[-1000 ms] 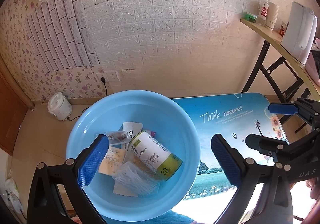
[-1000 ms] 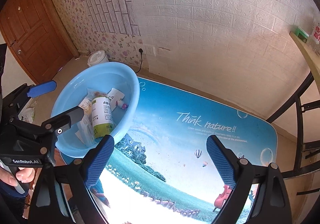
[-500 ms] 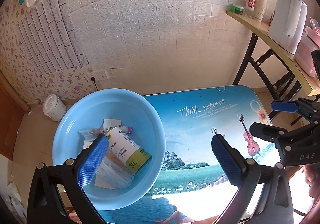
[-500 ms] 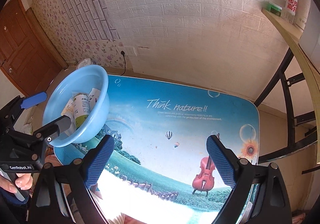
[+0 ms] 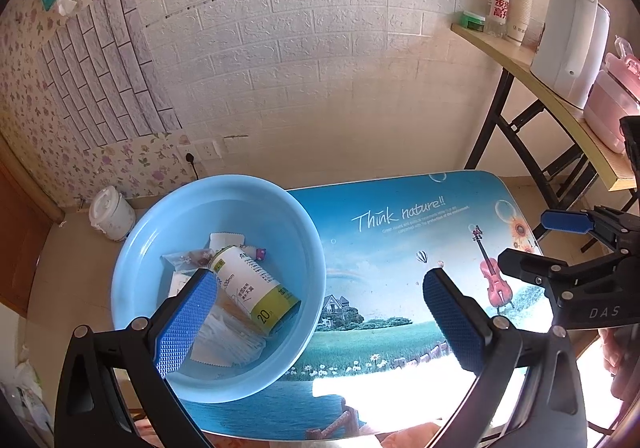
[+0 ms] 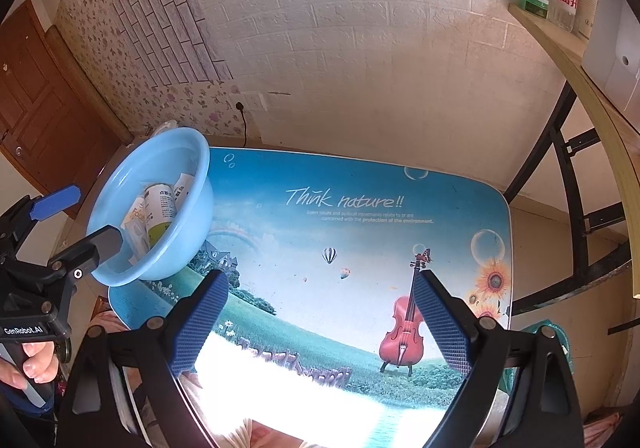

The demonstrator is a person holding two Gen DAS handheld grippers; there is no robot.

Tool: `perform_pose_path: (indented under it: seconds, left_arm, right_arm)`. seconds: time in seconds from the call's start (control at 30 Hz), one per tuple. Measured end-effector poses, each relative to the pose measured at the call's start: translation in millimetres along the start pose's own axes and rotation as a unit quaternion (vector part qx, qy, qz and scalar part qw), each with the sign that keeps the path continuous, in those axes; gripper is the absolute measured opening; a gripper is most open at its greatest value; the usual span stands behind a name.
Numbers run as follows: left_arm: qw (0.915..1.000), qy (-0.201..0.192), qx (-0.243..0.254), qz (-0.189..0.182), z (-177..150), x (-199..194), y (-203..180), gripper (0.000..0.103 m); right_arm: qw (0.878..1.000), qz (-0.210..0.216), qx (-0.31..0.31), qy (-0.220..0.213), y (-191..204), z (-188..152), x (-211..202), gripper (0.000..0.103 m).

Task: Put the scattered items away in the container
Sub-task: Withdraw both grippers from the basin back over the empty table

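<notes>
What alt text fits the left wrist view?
A round light-blue plastic basin on a nature-print tabletop holds a white cylindrical roll with a yellow band and small packets. The open, empty left gripper hovers above; the right gripper shows at right.

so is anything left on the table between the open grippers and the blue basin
Nothing visible: the printed table shows no loose items, and the roll and packets already lie in the blue basin. Left gripper and right gripper are empty.
</notes>
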State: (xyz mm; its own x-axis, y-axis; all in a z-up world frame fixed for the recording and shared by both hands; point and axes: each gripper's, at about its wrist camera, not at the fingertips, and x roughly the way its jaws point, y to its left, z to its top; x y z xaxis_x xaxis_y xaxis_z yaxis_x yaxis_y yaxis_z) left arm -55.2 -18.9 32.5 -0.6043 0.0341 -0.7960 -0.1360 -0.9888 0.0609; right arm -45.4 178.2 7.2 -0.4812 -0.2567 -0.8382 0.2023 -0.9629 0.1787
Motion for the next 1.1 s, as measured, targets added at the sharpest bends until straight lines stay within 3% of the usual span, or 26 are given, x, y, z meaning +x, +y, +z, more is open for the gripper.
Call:
perform_pose_path:
  seconds: [1.1]
  left_arm:
    - [0.9999, -0.010, 0.009, 0.008, -7.3, -7.4, 0.5, 0.103]
  right_arm:
    - [1.000, -0.005, -0.010, 0.013, 14.4, -6.1, 4.5, 0.095]
